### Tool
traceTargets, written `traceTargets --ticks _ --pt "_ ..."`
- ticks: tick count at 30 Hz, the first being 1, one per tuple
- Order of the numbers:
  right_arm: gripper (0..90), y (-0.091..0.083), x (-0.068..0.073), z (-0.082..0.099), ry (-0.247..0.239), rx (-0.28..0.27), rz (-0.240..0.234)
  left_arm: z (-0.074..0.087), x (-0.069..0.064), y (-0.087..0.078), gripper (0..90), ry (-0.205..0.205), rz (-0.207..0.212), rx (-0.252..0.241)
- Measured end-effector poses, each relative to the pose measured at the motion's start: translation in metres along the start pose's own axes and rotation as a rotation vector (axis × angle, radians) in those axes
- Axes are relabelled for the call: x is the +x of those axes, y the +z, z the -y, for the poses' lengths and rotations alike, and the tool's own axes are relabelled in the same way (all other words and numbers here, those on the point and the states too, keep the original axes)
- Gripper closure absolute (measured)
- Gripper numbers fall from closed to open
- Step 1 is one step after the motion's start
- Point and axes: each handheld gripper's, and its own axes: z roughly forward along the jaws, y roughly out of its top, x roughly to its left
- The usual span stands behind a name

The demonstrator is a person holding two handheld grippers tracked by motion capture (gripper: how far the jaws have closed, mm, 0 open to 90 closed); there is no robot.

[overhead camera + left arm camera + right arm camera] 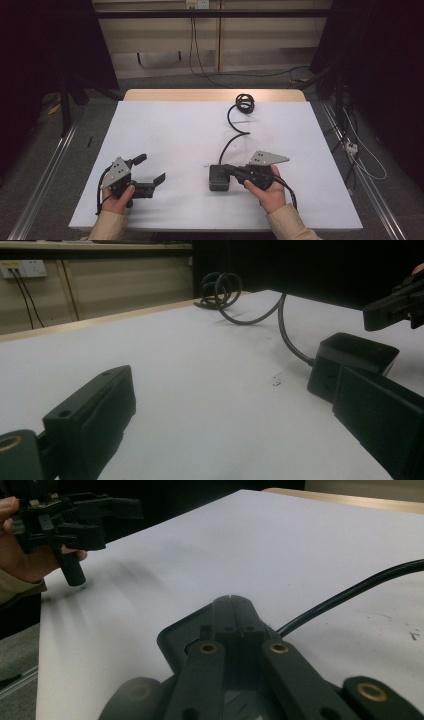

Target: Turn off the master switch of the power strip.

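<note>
A lab: aluminium rig rails (42, 170), black curtains (45, 45).

Blk adapter (219, 178), white table (175, 130)

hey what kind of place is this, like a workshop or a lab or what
Probably a lab or recording workspace, not a home. A white-covered table stands between dark curtained sides, bare metal floor rails run alongside it, and loose cables hang from a wall socket across a grey floor.

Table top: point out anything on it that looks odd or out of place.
Nothing is damaged or spilled. The black box sits flat on the white table; its cable snakes to a loose coil by the far edge. A few small dark specks mark the sheet near the box.
</note>
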Motion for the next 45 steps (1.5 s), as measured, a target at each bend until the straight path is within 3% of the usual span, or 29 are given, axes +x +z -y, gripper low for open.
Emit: traceTargets --ticks 24,45 --pt "90.0 0.008 0.006 -0.001 0.012 0.066 -0.068 0.000 0.000 0.000 3.5 -0.001 0.000 -0.001" --pt "90.0 0.010 0.009 0.000 -0.024 0.094 -0.057 0.000 0.000 0.000 3.5 -0.006 -0.001 -0.001"
